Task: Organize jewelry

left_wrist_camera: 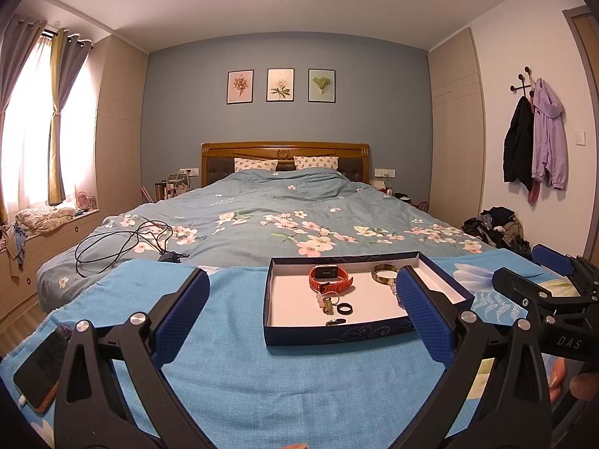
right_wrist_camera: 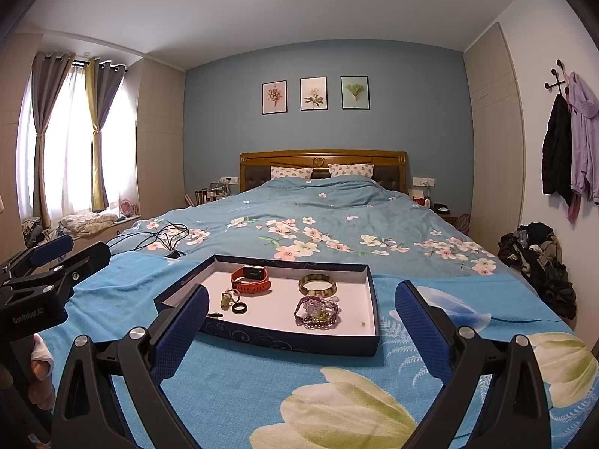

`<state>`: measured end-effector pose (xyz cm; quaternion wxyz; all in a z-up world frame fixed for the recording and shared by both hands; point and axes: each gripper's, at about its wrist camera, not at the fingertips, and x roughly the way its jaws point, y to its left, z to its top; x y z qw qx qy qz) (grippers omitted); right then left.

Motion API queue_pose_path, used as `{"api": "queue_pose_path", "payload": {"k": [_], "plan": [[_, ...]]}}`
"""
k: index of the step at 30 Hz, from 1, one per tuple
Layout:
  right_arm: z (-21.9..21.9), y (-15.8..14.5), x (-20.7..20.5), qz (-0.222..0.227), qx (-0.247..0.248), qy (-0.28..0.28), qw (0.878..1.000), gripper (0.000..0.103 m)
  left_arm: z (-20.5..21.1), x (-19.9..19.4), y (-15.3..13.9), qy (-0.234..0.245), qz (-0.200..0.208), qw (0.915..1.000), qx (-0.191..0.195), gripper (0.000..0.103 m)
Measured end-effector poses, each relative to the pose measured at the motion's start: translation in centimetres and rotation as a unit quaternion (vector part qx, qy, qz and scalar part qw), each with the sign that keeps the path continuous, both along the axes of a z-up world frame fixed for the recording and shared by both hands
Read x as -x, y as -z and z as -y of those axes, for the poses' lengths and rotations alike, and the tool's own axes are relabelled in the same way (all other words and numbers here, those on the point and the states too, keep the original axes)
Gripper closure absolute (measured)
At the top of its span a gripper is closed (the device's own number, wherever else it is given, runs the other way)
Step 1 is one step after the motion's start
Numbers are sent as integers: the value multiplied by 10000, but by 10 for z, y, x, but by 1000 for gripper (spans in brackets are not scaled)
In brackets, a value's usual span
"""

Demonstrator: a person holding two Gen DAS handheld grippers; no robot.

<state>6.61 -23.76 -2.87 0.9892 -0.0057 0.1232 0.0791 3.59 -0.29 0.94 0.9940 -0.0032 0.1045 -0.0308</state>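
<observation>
A shallow dark blue box [right_wrist_camera: 295, 340] with a white floor sits on a bright blue floral blanket [right_wrist_camera: 232, 385] spread over the foot end of a bed [right_wrist_camera: 337, 217]. Inside the box, toward its far edge, lies an orange-red smartwatch [right_wrist_camera: 251, 280], and to its right a gold bangle [right_wrist_camera: 317, 285]. In front of the bangle, toward the near right corner, rests a heap of purple beaded bracelets [right_wrist_camera: 317, 312]. Near the left wall lie a black ring [right_wrist_camera: 239, 308], a small greenish pendant piece [right_wrist_camera: 225, 299] and a tiny dark clasp-like item [right_wrist_camera: 216, 315]. The left gripper [left_wrist_camera: 303, 310] and the right gripper [right_wrist_camera: 301, 321] both hover in front of the box's near edge, blue-padded jaws spread wide, holding nothing. A phone [left_wrist_camera: 41, 366] lies at the blanket's left edge, and black cables [left_wrist_camera: 123, 243] lie on the bedspread beyond.
</observation>
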Motion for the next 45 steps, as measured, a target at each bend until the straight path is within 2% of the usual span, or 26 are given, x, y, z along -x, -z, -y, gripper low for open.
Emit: {"api": "queue_pose_path", "payload": {"k": [45], "plan": [[-1,5,0,-122,-60,17,9999,7,1,-8,5,-164,-122,9998,-50,5]]}}
